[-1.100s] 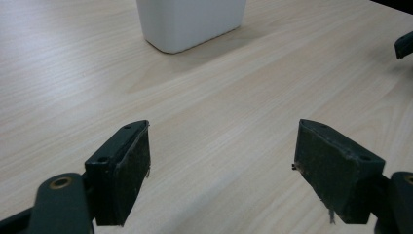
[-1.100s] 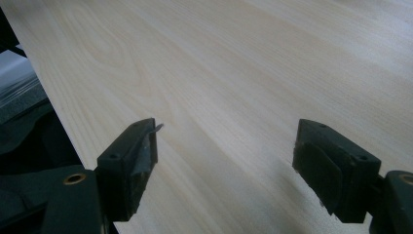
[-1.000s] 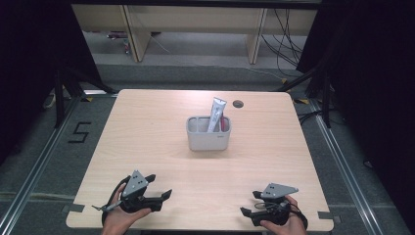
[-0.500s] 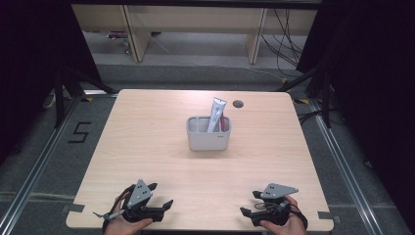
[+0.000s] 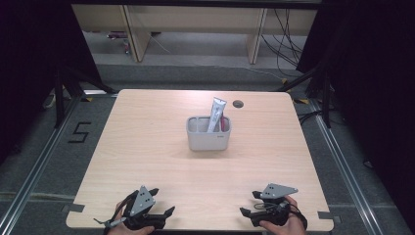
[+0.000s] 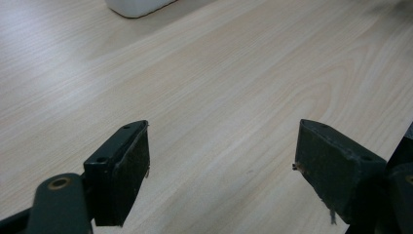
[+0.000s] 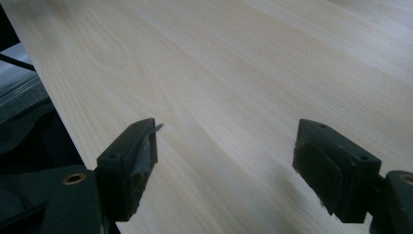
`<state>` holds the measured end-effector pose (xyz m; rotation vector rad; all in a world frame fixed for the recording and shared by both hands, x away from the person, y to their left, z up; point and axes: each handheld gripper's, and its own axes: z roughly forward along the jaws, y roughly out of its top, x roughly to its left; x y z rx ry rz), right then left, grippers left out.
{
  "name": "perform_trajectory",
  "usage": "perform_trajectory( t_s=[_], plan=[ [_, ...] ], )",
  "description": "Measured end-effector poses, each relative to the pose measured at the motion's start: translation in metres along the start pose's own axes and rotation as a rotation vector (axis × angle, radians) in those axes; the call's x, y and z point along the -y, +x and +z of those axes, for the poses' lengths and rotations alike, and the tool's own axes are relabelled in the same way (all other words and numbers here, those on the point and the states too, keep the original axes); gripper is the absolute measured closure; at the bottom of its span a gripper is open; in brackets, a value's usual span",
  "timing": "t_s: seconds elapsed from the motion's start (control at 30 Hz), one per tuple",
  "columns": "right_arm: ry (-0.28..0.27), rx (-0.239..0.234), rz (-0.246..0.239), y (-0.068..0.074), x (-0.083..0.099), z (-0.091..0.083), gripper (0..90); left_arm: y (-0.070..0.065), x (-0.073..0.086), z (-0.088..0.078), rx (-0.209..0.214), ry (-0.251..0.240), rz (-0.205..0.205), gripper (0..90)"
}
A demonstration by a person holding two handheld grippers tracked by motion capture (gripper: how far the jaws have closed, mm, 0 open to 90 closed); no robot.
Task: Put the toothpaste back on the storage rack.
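Both grippers low at the near table edge, holding nothing.

I read the left gripper (image 5: pixel 164 215) at 7 o'clock, the right gripper (image 5: pixel 247 211) at 5 o'clock, both with jaws spread over bare table (image 5: pixel 147 142). The cup (image 5: pixel 207 138) with its tube (image 5: pixel 216 113) stands mid-table, well apart.

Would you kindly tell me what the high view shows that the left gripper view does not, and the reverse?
The high view alone takes in the white toothpaste tube leaning in the grey plastic two-compartment caddy, a red item beside it, the round cable hole, the right gripper near the front edge, and the grey floor. The left gripper view alone shows, close up, the left gripper with its black jaws wide apart and nothing between them. Both share the light wooden table, the caddy and the left gripper.
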<state>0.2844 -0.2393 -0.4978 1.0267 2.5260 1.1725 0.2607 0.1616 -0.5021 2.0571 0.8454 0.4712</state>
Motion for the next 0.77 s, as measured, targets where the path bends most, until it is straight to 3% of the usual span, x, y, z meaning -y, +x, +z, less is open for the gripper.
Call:
perform_trajectory(
  t_s=[0.33, 0.47, 0.5, 0.63, 0.67, 0.7, 0.77],
  plan=[
    [0.001, 0.001, 0.000, 0.0000, 0.0000, 0.0002, 24.8, -0.0087, 0.0007, 0.0027, 0.007, -0.007, -0.007, 20.1],
    [0.002, 0.002, -0.001, 0.0001, 0.0000, 0.0002, 24.8, -0.0059, 0.0012, 0.0029, -0.007, 0.022, 0.024, 20.1],
    [0.002, 0.001, -0.001, 0.0001, -0.0001, 0.0003, 24.8, -0.0083, 0.0013, 0.0040, 0.001, -0.001, 0.002, 20.1],
    [0.004, 0.001, 0.002, 0.0002, 0.0000, 0.0003, 24.8, -0.0083, 0.0014, 0.0047, -0.001, -0.009, -0.008, 20.1],
    [0.004, 0.001, 0.002, 0.0001, 0.0000, 0.0004, 24.8, -0.0062, 0.0010, 0.0036, -0.004, 0.014, 0.012, 20.1],
    [0.004, 0.000, 0.002, 0.0000, 0.0000, 0.0004, 24.8, -0.0077, 0.0013, 0.0044, -0.001, -0.007, -0.010, 20.1],
    [0.004, 0.001, 0.001, -0.0002, 0.0001, 0.0005, 24.8, -0.0077, 0.0012, 0.0044, -0.002, -0.008, -0.014, 20.1]
  ],
)
